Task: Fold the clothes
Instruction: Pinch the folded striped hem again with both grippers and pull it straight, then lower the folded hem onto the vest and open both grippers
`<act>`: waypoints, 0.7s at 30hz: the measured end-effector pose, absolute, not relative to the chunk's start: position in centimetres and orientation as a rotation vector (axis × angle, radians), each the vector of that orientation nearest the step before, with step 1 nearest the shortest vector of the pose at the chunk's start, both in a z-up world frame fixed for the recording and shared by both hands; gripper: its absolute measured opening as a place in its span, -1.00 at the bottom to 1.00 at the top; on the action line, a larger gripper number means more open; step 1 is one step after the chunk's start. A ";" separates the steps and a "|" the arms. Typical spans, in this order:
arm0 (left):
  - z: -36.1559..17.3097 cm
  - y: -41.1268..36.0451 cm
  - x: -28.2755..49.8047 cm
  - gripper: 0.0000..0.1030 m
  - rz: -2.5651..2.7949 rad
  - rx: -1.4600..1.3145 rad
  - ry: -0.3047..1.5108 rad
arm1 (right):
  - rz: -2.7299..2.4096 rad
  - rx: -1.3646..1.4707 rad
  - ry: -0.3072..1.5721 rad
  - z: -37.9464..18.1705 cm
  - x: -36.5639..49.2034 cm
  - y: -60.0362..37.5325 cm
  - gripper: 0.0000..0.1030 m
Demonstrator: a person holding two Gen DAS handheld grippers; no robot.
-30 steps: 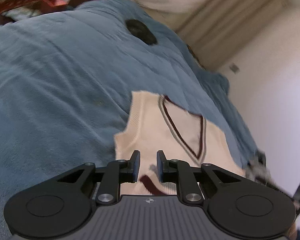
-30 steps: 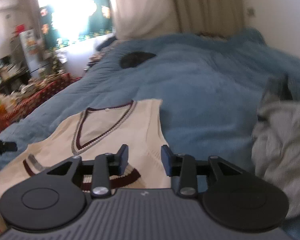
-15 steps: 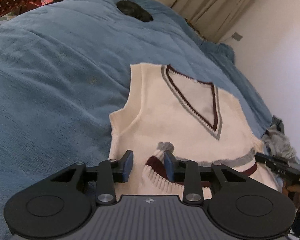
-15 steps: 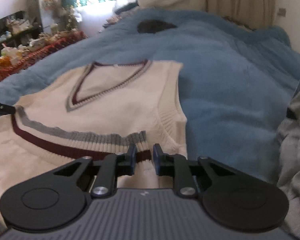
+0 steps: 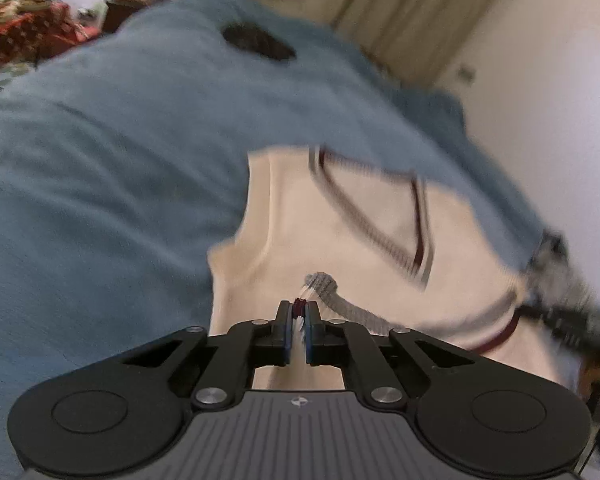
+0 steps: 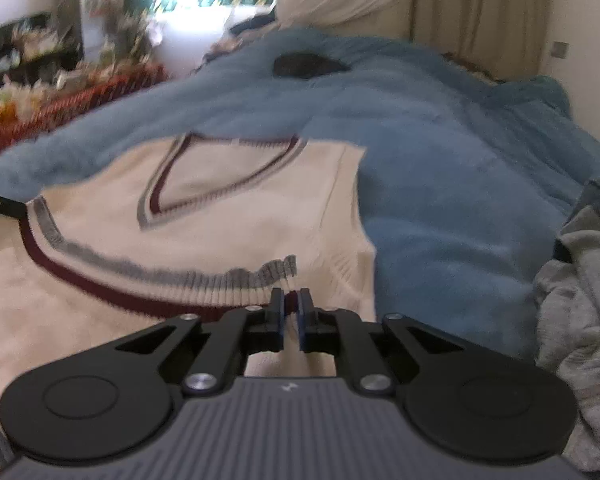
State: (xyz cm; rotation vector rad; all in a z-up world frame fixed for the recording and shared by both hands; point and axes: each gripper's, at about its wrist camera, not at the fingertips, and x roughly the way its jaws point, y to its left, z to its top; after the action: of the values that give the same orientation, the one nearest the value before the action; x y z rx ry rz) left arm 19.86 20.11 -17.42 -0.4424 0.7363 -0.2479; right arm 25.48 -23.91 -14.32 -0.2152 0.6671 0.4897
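A wide blue blanket [image 6: 460, 168] covers the bed, and the cream vest [image 6: 228, 216] lies flat on it, neckline away from the person, with a grey heap of clothes [image 6: 580, 300] to its right. The hem is lifted and curling over, so the first fold has only begun. The left gripper [image 5: 299, 316] and right gripper [image 6: 290, 310] each pinch a hem corner, having just closed on it.
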 end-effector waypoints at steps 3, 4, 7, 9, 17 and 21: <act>-16.1 20.6 20.3 -0.88 -0.247 -0.447 0.685 | 0.474 -0.204 0.640 -13.2 25.7 -23.9 -0.88; -16.2 20.5 20.8 -0.88 -0.238 -0.436 0.689 | 0.464 -0.206 0.632 -13.0 26.0 -23.7 -0.88; -17.8 20.5 22.7 -0.88 -0.212 -0.428 0.737 | 0.441 -0.201 0.647 -13.3 27.3 -23.5 -0.88; -20.0 20.2 24.0 -0.88 -0.193 -0.417 0.804 | 0.431 -0.207 0.686 -14.6 28.0 -23.3 -0.88; -21.8 20.1 24.4 -0.85 -0.193 -0.418 0.850 | 0.418 -0.226 0.701 -16.1 28.1 -23.3 -0.86; -20.9 20.4 23.7 -0.77 -0.175 -0.412 0.838 | 0.409 -0.230 0.689 -15.8 27.6 -23.6 -0.77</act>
State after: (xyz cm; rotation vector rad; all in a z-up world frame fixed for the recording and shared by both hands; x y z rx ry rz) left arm 23.71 20.44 -20.85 -0.4125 0.8377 -0.1750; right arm 27.58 -23.57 -15.85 -0.2300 0.6891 0.4091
